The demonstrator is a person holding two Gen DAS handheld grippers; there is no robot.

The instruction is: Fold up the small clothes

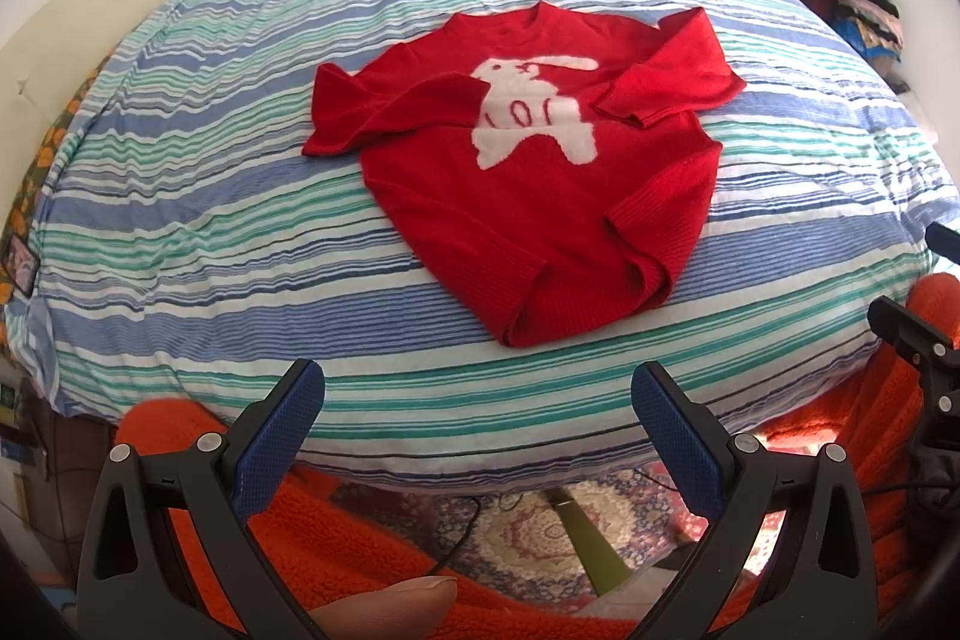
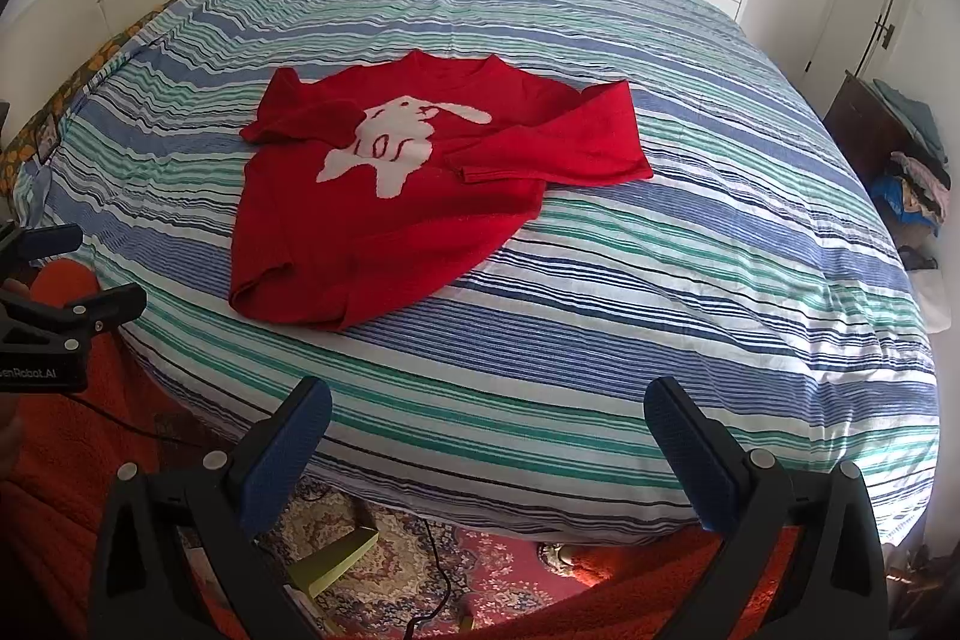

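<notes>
Red sweater (image 1: pixel 528 196), white rabbit motif, sleeves folded inward; both jaws spread, empty.

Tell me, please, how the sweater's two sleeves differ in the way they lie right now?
The left sleeve folds inward with its end lying over the white rabbit's edge; the right sleeve bends back on itself, its cuff stopping just beside the rabbit. The right one also bulges past the sweater. Both are red and lie across the chest.

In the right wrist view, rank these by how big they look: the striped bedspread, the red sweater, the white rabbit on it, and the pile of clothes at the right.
1. Striped bedspread
2. Red sweater
3 and 4. White rabbit and pile of clothes look similar in size; the pile sits at the distorted fisheye edge, so I won't rank them.
</notes>
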